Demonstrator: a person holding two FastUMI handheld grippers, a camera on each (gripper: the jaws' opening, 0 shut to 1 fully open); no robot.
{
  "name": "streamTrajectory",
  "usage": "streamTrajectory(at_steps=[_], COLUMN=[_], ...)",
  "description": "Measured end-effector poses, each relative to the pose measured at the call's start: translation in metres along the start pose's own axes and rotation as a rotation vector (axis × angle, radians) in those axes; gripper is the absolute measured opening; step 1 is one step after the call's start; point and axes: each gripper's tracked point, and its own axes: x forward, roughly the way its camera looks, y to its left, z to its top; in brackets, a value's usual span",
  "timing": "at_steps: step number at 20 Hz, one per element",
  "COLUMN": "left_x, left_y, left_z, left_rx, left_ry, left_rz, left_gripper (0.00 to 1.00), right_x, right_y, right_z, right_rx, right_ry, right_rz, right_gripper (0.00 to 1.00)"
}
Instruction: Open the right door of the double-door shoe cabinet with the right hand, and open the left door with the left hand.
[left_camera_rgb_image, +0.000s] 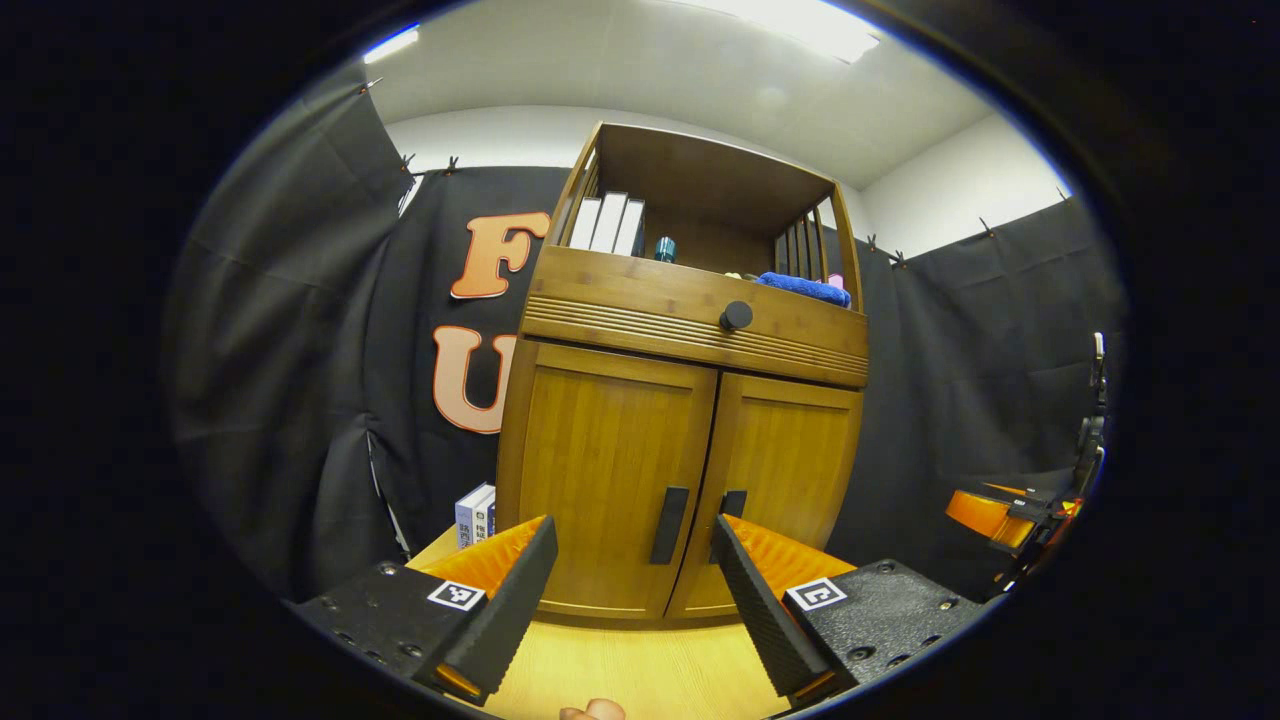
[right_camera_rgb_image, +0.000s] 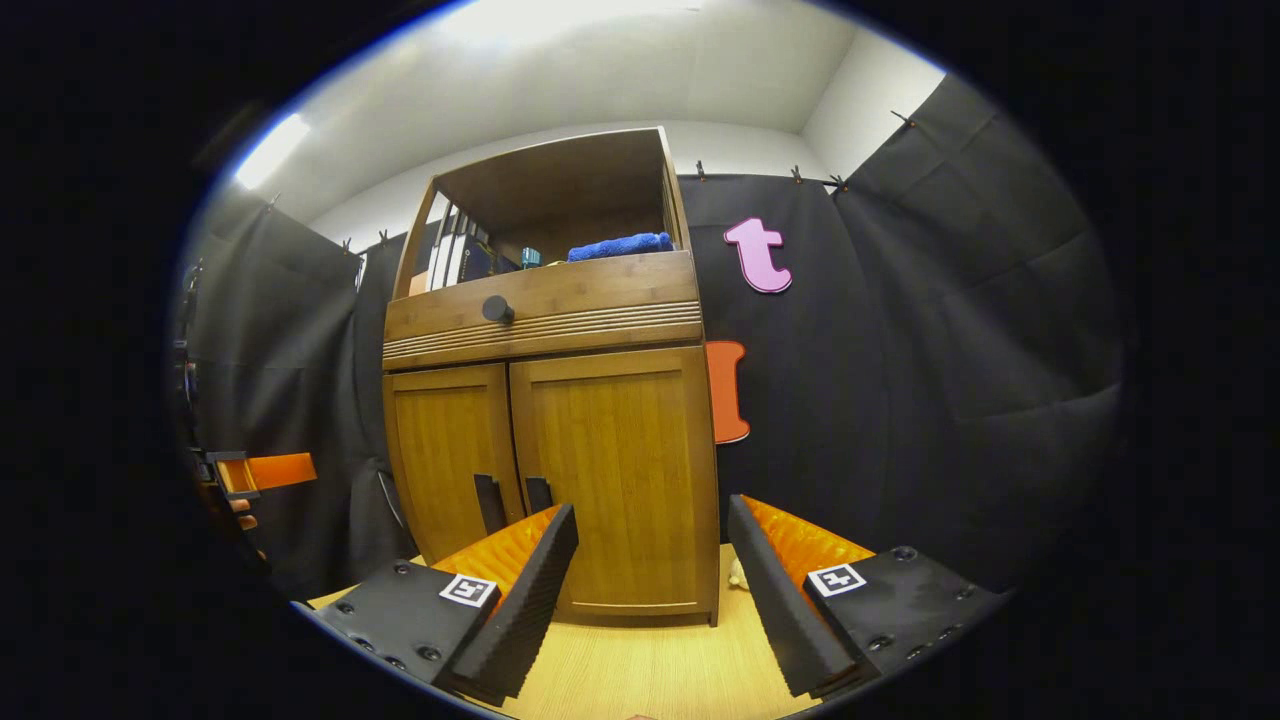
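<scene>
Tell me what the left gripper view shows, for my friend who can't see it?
A wooden shoe cabinet stands close ahead with its left door and right door both closed. The left gripper is open and points at the dark handles where the doors meet. Books and a blue towel sit on top.

The right tongs (right_camera_rgb_image: 650, 560) gape wide before the shoe cabinet (right_camera_rgb_image: 555, 420), both doors closed.

A folded blue towel (left_camera_rgb_image: 805, 289) (right_camera_rgb_image: 620, 245), upright white-spined books (left_camera_rgb_image: 608, 223) (right_camera_rgb_image: 452, 259) and a small teal container (left_camera_rgb_image: 665, 249) (right_camera_rgb_image: 530, 257) occupy the open upper shelf, while a small white-and-blue box (left_camera_rgb_image: 475, 515) stands on the light wooden tabletop (left_camera_rgb_image: 640, 670) (right_camera_rgb_image: 650, 670) against the black cloth.
</scene>
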Motion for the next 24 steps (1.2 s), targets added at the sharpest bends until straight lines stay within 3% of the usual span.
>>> streamTrajectory(at_steps=[3,5,6,7,10,11,12,13,14,15,16,23,24], left_x=[0.001,0.001,0.001,0.002,0.004,0.005,0.005,0.006,0.007,0.008,0.009,0.021,0.022], left_y=[0.002,0.005,0.006,0.006,0.009,0.011,0.013,0.015,0.017,0.019,0.022,0.047,0.052], left_z=[-0.001,-0.003,-0.003,-0.003,-0.005,-0.006,-0.007,-0.009,-0.010,-0.013,-0.016,-0.027,-0.026], left_rx=[-0.001,-0.001,0.001,0.004,0.020,0.026,0.032,0.036,0.039,0.041,0.041,0.055,0.059], left_ry=[0.003,0.004,0.004,0.002,0.000,0.000,0.000,0.001,0.003,0.009,0.015,0.019,0.015], left_rz=[0.001,0.007,0.008,0.007,0.012,0.014,0.018,0.023,0.025,0.027,0.030,0.066,0.073], left_gripper=[0.92,0.92,0.97,0.94,0.96,0.97,0.97,0.96,0.96,0.95,0.95,0.92,0.92], right_x=[0.003,0.007,0.010,0.013,0.021,0.025,0.028,0.031,0.034,0.038,0.043,0.086,0.070], right_y=[-0.003,-0.001,0.001,0.002,0.006,0.009,0.012,0.016,0.020,0.023,0.026,0.045,0.055], right_z=[-0.001,-0.004,-0.005,-0.006,-0.011,-0.013,-0.016,-0.017,-0.021,-0.023,-0.027,-0.066,-0.071], right_rx=[0.006,0.019,0.027,0.032,0.031,0.027,0.025,0.024,0.024,0.025,0.025,0.013,0.009], right_ry=[-0.002,0.001,0.000,0.000,0.001,0.002,0.003,0.002,0.001,0.002,0.004,0.057,0.064], right_rz=[-0.013,-0.007,0.001,0.005,0.011,0.013,0.020,0.029,0.036,0.042,0.048,0.058,0.059], right_gripper=[0.93,0.98,0.98,0.98,0.91,0.98,0.98,0.89,0.89,0.98,1.00,0.98,0.98])
